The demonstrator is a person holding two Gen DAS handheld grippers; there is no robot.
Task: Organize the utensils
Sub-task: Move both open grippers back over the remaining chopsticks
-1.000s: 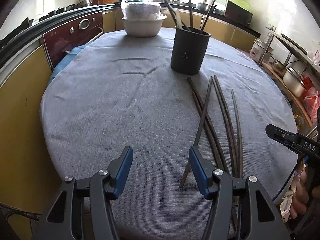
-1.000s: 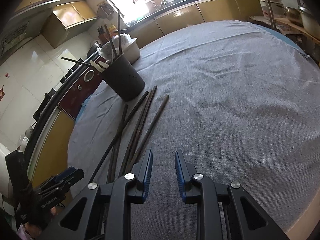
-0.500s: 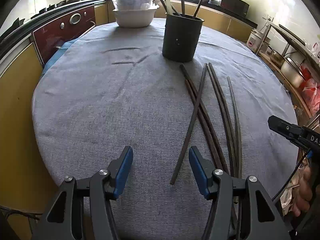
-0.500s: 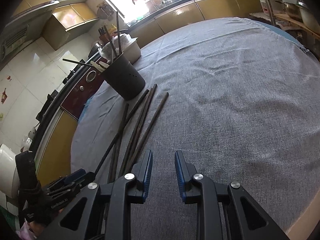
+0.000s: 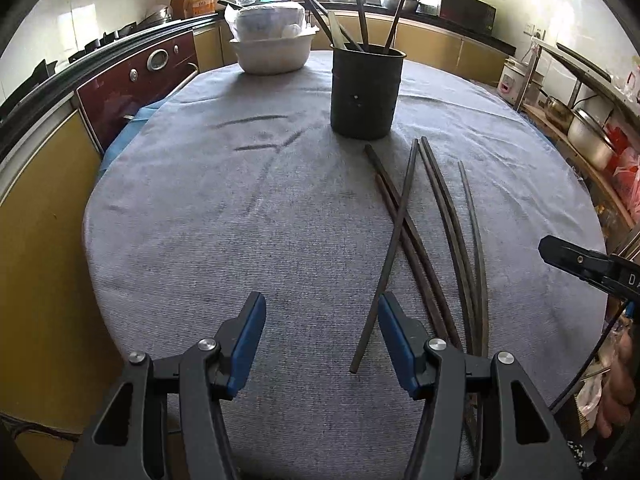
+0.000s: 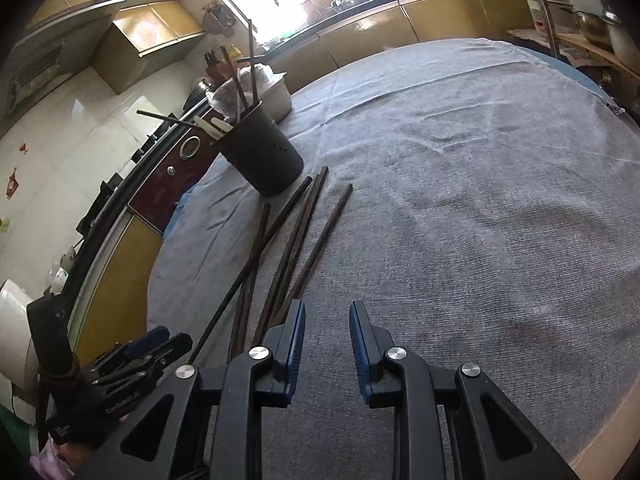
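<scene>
Yellow kitchen cupboards [image 6: 440, 20] run round the room, and your round bench [image 5: 240, 220] wears a gray cloth.

Your left tool [image 5: 320, 332] hangs low over the near part of the bench. Its two blue pads [image 5: 248, 340] are spread wide apart, and nothing sits between them. Your right tool [image 6: 326, 340] is over the near edge too. Its pads are partly apart with only a small gap, and that gap holds nothing.

Dark loose chopsticks [image 5: 436, 232] lie flat on the cloth, in front of your left tool and a bit to its right side. Most lie side by side like a fan. One long stick [image 5: 388, 252] lies across two others, and its near end stops just beside the right pad of your left tool. From your right tool, the same chopsticks [image 6: 292, 248] lie ahead and to the left, and their near ends slip out of sight behind its left finger.

Past the far ends of the sticks stands a dark round cup [image 5: 366, 94], upright. More sticks and a pale flat utensil poke out of its top. Behind the cup sits a white tub [image 5: 272, 54] with a plastic bag [image 5: 264, 20] of things in it.
</scene>
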